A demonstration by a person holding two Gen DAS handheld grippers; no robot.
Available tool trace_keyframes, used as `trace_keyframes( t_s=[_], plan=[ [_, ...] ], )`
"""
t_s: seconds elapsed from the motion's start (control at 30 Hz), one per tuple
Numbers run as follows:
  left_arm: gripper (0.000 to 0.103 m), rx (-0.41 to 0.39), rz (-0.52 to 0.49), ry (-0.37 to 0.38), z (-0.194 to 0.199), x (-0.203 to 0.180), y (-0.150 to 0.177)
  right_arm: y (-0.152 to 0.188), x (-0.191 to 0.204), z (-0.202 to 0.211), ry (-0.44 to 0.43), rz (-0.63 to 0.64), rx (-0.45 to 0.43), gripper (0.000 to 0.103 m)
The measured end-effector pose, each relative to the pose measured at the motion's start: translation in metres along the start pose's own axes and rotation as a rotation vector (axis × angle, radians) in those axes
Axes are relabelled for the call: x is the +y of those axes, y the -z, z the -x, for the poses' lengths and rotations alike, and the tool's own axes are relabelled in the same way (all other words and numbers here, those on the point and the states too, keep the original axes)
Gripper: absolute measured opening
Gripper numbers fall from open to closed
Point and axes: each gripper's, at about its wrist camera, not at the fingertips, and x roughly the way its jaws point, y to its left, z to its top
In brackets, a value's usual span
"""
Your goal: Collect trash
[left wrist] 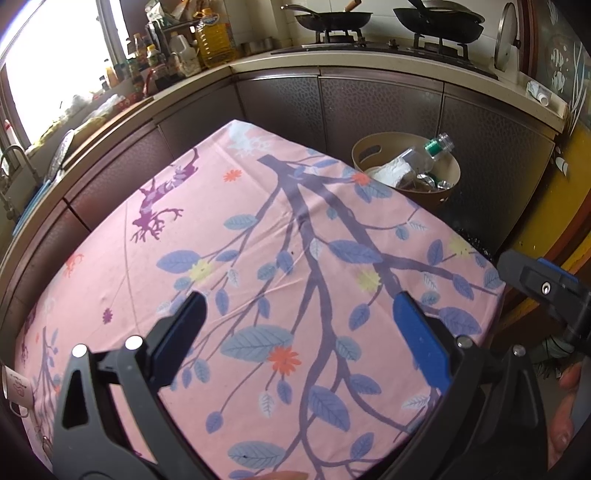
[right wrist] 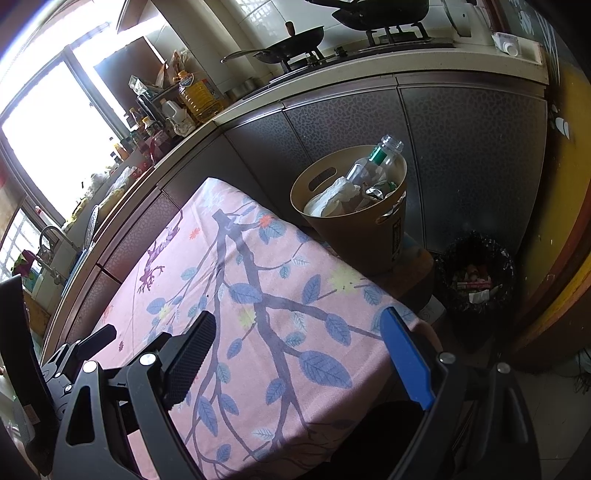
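Note:
A beige bin (left wrist: pixel 448 192) stands past the table's far right corner and holds a clear plastic bottle (left wrist: pixel 428 151), crumpled white paper (left wrist: pixel 391 170) and crushed cans. In the right wrist view the same bin (right wrist: pixel 354 236) shows the bottle (right wrist: pixel 373 162) leaning out over the paper (right wrist: pixel 332 197). My left gripper (left wrist: pixel 299 314) is open over the pink flowered tablecloth (left wrist: pixel 258 229) with nothing between its fingers. My right gripper (right wrist: pixel 299 328) is also open and empty, over the cloth's near right corner. No loose trash shows on the tablecloth (right wrist: pixel 258 280).
A black lined waste bin (right wrist: pixel 476 284) sits on the floor right of the table. Dark cabinets and a counter run behind it, with two woks (left wrist: pixel 332 18) on a stove, an oil bottle (left wrist: pixel 214 40) and a sink tap (left wrist: pixel 14 155). A white mug (left wrist: pixel 16 384) hangs at the left edge.

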Motion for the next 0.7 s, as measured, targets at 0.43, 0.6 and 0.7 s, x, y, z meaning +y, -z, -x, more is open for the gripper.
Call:
trace_keyframes(
  t_s=[0.43,0.6,0.7],
  plan=[
    [0.097,0.002,-0.002,0.001,-0.0012,-0.0005,-0.0006,0.0000,0.0001,0.0000,0.000,0.000,0.001,0.086],
    [0.097,0.002,-0.001,0.000,-0.0011,-0.0008,-0.0014,0.0001,0.0002,0.0001,0.000,0.000,0.000,0.086],
    [0.097,0.003,-0.003,0.000,-0.0010,-0.0009,-0.0006,0.0010,-0.0001,-0.0007,0.000,-0.002,0.001,0.086]
  ],
)
